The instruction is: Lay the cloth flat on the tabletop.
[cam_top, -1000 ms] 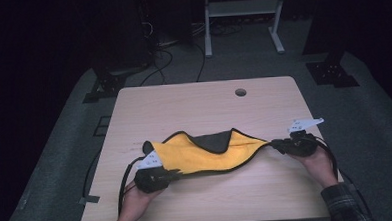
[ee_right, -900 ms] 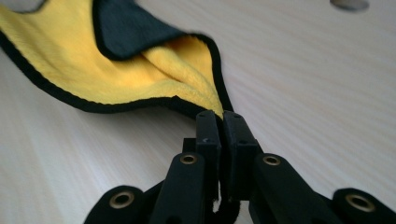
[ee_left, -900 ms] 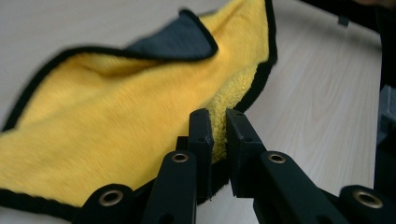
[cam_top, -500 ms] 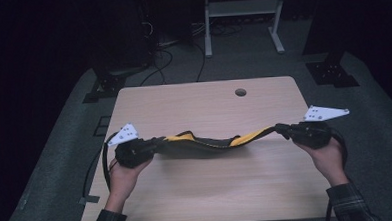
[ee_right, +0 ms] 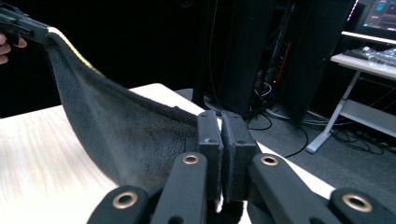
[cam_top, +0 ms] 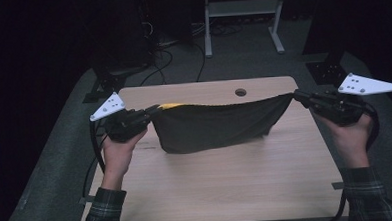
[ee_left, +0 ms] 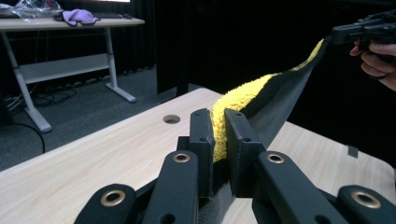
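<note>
A cloth (cam_top: 214,125), dark grey on one face and yellow on the other, hangs stretched between both grippers above the wooden table (cam_top: 227,189). My left gripper (cam_top: 154,111) is shut on its left top corner, where a yellow edge shows. My right gripper (cam_top: 297,95) is shut on the right top corner. In the left gripper view the jaws pinch the yellow pile of the cloth (ee_left: 243,100), with the left gripper (ee_left: 219,121) near the frame's middle. In the right gripper view the grey face of the cloth (ee_right: 116,135) sags away from the right gripper (ee_right: 220,122).
The table has a round cable hole (cam_top: 241,92) near its far edge. Beyond it stand a white desk frame (cam_top: 240,18) and cables on the dark floor. Another desk (ee_left: 60,23) with a purple cloth appears in the left gripper view.
Both hands have risen and lifted the cloth off the table. It lay flat a second ago; now it hangs taut with its grey face toward the camera.
</note>
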The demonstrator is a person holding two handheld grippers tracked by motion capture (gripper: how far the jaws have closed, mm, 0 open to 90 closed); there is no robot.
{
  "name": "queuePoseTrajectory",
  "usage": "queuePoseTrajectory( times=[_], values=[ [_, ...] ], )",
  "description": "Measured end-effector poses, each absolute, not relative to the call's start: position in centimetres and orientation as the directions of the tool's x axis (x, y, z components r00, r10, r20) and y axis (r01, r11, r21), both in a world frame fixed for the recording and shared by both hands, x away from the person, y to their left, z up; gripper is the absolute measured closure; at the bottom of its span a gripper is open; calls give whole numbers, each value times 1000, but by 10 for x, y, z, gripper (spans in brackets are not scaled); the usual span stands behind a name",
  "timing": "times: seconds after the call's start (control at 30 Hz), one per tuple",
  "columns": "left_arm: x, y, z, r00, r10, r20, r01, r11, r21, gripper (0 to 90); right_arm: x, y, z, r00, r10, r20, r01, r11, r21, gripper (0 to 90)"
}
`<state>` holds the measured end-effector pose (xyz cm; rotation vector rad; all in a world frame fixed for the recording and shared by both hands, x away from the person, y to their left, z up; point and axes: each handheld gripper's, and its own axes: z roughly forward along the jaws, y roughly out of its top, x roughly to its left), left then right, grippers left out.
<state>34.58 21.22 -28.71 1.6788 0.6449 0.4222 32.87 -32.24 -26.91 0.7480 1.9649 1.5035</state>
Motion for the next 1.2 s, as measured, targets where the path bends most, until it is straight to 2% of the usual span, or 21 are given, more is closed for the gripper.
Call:
queuePoseTrajectory(
  times=[0.27,0.43,0.57,0.7,0.77,0.87,1.03,1.2],
  values=[
    [370,209,-287,765,638,-93,199,-96,975,819,345,-322,-267,-678,730,-79,109,206,972,864],
    [397,208,-284,745,661,-88,201,-98,975,820,375,-320,-270,-666,745,-51,146,198,969,864],
    [415,207,-268,732,679,-57,158,-88,984,821,396,-315,-257,-646,761,-62,137,195,971,864],
    [417,207,-251,726,687,-15,97,-81,992,820,400,-312,-238,-631,770,-94,88,192,977,864],
    [416,207,-252,728,686,-6,97,-95,991,820,398,-311,-235,-637,764,-100,75,190,979,864],
    [415,207,-271,733,680,-27,138,-110,984,820,394,-309,-246,-651,753,-95,85,197,977,864],
    [412,210,-318,730,677,-95,247,-132,960,819,391,-305,-288,-676,734,-60,155,221,963,863],
    [404,212,-351,732,667,-135,316,-156,936,819,383,-299,-321,-706,707,-32,205,247,947,863]
  ],
)
